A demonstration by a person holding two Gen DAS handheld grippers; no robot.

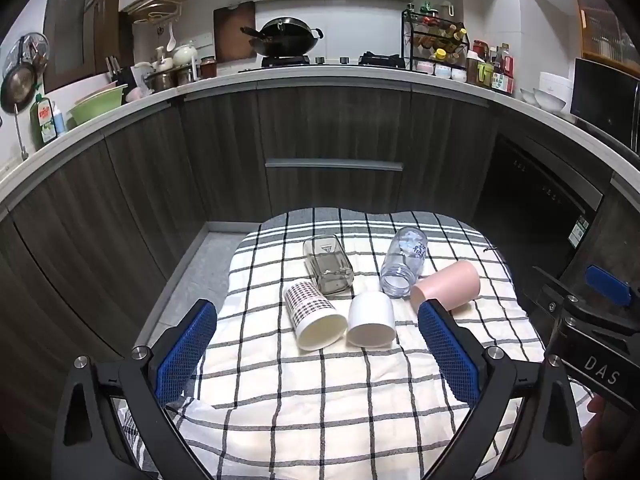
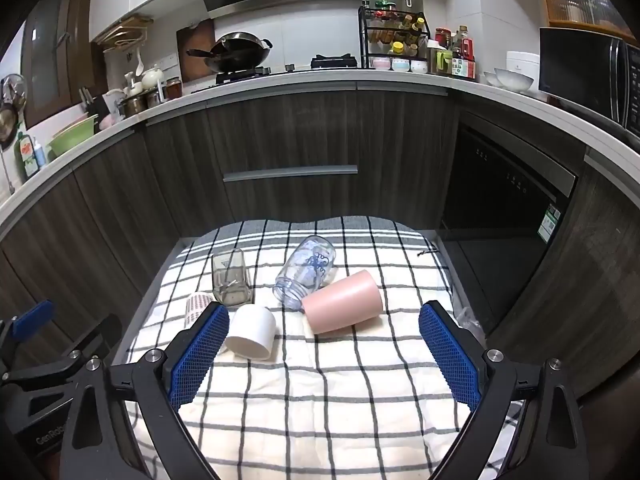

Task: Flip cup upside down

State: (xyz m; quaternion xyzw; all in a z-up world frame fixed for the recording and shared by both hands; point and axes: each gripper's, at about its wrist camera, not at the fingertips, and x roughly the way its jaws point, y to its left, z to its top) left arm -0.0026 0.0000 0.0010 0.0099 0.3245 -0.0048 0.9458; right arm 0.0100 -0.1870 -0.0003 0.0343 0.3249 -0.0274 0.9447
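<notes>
A desk draped in a white cloth (image 1: 320, 380) with a dark grid pattern stands in front of dark wood-grain kitchen cabinets (image 1: 332, 128). Above them runs a pale worktop carrying a black wok (image 1: 286, 38) on the hob, a spice rack (image 1: 434, 40) and a green basin (image 1: 98, 104).

Five vessels lie on their sides on the cloth. The patterned cup (image 1: 314, 318) and the white cup (image 1: 371, 319) lie side by side with their mouths toward the cameras. Behind them are a square clear glass (image 1: 328, 266) and a clear bottle (image 1: 404, 264) with blue print, and to the right lies the pink cup (image 1: 446, 286), close beside the bottle's neck.

The left hand-held gripper (image 1: 318, 350) hovers low over the near part of the cloth, jaws spread wide and holding nothing, its opening facing the patterned and white cups. The right hand-held gripper (image 2: 324, 350) sits alongside at a similar height, jaws equally wide and empty, facing the white and pink cups.
</notes>
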